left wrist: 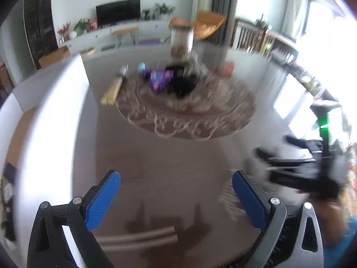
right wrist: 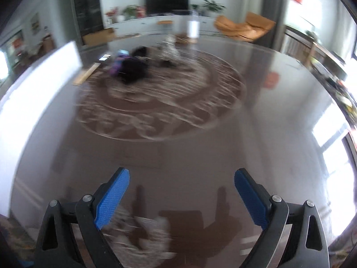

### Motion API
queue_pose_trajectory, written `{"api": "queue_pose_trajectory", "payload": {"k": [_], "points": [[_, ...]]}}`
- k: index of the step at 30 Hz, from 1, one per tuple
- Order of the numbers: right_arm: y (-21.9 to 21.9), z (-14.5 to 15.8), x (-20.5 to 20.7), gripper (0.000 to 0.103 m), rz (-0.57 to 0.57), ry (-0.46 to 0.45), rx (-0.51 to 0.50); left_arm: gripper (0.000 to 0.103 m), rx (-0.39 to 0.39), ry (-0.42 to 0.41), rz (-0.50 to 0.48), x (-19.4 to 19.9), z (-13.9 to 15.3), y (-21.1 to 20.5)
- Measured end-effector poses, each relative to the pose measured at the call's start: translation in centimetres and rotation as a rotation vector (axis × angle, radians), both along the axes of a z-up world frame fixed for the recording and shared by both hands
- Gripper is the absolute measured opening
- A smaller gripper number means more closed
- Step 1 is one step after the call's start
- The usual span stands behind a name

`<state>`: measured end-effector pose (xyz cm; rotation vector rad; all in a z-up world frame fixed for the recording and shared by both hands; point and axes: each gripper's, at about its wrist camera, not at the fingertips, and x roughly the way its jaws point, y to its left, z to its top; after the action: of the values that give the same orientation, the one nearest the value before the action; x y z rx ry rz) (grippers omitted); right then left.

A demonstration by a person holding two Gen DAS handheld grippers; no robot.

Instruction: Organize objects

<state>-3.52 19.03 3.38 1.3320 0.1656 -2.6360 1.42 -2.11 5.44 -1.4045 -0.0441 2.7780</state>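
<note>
Both grippers are up over the near edge of the bench (right wrist: 279, 102), and everything is smeared with motion blur. The left gripper (left wrist: 176, 192) has its jaws spread wide with nothing between them; the right gripper (right wrist: 181, 192) is the same, wide apart and empty. In the left wrist view the right one also shows as a dark blurred shape at the right edge.

The things to sort sit at the far side, on the round patterned mat (right wrist: 160, 102): a black heap (left wrist: 183, 82) in the middle, a purple patterned item (left wrist: 159, 79) touching its left side, a yellowish flat piece (left wrist: 111, 91) just off the mat's left rim, and a clear jar (left wrist: 181, 41) standing upright beyond them. Exactly what the black heap is, I can't tell through the blur.

My read: this is the approach, nothing picked yet. To do it well, slow down so the view steadies, carry the jaws forward over the mat at a safe height, pick one item at the edge of the cluster rather than the tangled middle, and straddle it squarely before closing.
</note>
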Motion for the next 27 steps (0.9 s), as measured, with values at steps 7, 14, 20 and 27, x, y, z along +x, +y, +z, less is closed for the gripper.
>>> {"api": "queue_pose_trajectory", "payload": {"k": [7, 14, 20, 27], "points": [[2.0, -1.4, -0.1, 0.103, -0.060, 0.016, -0.016, 0.102, -0.013, -0.079, 0.098, -3.9, -5.4, -0.2], [2.2, -1.6, -0.1, 0.103, -0.050, 0.023, -0.012, 0.103, -0.047, -0.031, 0.113, -5.2, -5.5, 0.3], [2.1, -1.4, 0.1, 0.103, -0.049, 0.025, -0.011, 0.103, -0.048, -0.020, 0.121, -5.6, -6.0, 0.5], [2.1, -1.5, 0.1, 0.103, -0.050, 0.025, -0.011, 0.103, -0.049, -0.020, 0.121, -5.9, -6.2, 0.4]]}}
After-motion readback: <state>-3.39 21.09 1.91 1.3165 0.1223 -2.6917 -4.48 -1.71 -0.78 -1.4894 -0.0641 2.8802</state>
